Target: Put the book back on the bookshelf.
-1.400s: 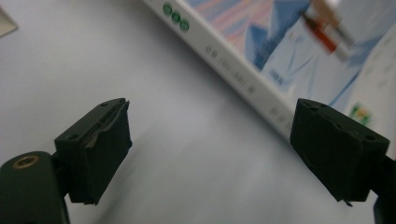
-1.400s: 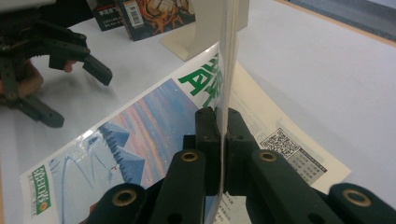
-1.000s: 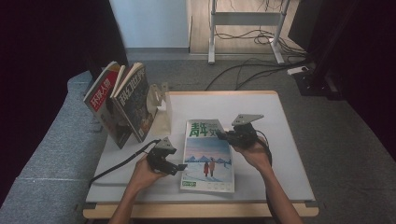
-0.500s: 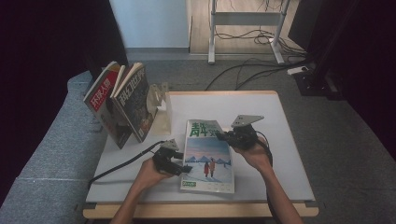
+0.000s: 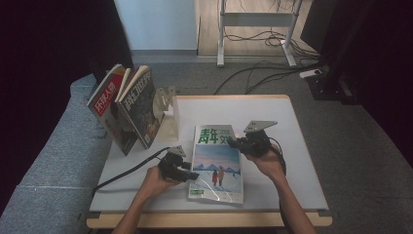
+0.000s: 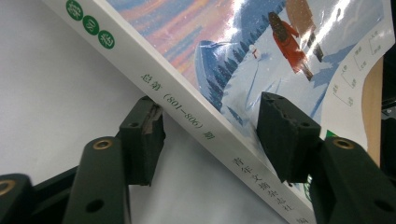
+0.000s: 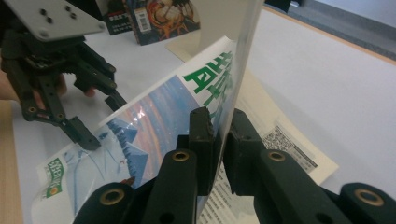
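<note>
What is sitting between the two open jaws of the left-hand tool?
The magazine's spine edge runs between the left gripper's open jaws, seen in the left gripper view.

We see the white table (image 5: 272, 122) evenly lit from above in the high view, with dark surroundings on both sides. Glare streaks the magazine (image 6: 261, 51) cover in the left gripper view. Near black jaws appear soft, slightly out of focus.

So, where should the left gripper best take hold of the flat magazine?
Probably at the spine edge, coming from the side: the magazine lies flat, and the open left gripper already straddles that edge. The right gripper pinches the cover.
</note>
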`<state>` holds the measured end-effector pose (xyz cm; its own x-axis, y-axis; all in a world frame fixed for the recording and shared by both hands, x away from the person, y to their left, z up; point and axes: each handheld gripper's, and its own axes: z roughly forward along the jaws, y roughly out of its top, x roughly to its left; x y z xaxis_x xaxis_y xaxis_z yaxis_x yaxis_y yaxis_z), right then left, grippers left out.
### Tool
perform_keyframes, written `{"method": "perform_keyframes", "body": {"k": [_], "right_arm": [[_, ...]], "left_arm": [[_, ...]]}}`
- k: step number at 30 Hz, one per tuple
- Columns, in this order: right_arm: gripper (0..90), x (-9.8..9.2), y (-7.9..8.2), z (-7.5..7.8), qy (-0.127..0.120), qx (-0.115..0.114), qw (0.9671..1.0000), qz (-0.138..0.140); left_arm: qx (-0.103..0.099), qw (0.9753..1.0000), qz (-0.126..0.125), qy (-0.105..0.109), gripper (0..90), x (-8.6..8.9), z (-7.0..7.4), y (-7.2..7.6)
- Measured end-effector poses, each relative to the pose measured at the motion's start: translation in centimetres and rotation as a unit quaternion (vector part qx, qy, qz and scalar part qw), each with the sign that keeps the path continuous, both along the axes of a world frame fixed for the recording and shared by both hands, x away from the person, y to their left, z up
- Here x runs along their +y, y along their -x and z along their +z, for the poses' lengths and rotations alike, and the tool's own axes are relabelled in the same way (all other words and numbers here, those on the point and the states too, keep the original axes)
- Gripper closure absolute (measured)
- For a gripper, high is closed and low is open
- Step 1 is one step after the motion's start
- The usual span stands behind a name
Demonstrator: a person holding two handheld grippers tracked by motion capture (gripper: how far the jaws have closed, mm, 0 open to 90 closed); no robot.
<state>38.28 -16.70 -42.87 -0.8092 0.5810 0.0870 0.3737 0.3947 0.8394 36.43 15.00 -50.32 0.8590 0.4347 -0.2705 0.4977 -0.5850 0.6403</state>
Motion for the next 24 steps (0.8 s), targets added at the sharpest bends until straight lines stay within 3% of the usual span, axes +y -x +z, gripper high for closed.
{"method": "perform_keyframes", "body": {"k": [2,3,10,14,19,21,24], "right_arm": [[77.3,-0.1,-0.2,-0.2,0.002,0.004,1.0000,-0.008],[76.0,-0.1,-0.4,-0.3,0.002,0.007,0.9999,-0.014],[74.8,-0.2,-1.3,-0.8,-0.002,0.028,0.9988,-0.041],[81.3,-0.7,-1.8,-1.3,0.001,0.039,0.9975,-0.059],[83.9,-1.0,-2.0,-1.2,0.003,0.022,0.9976,-0.066],[83.8,-1.2,-2.3,-0.5,-0.004,0.010,0.9973,-0.073],[83.9,-1.1,-2.6,0.5,-0.010,-0.002,0.9968,-0.079]], "left_arm": [[0.006,0.9998,-0.011,0.016,50.0,-0.1,0.0,0.2],[-0.002,0.9998,-0.013,0.016,51.7,-0.1,0.1,0.3],[0.005,0.9997,-0.015,0.019,53.6,0.0,0.1,0.3],[0.004,0.9994,-0.022,0.026,54.3,0.0,0.1,0.1],[-0.002,0.9991,-0.020,0.037,58.4,0.3,0.3,-0.9],[-0.022,0.9985,0.006,0.049,61.2,0.7,0.8,-1.9],[-0.035,0.9975,0.018,0.059,62.9,1.1,1.2,-2.7]]}}
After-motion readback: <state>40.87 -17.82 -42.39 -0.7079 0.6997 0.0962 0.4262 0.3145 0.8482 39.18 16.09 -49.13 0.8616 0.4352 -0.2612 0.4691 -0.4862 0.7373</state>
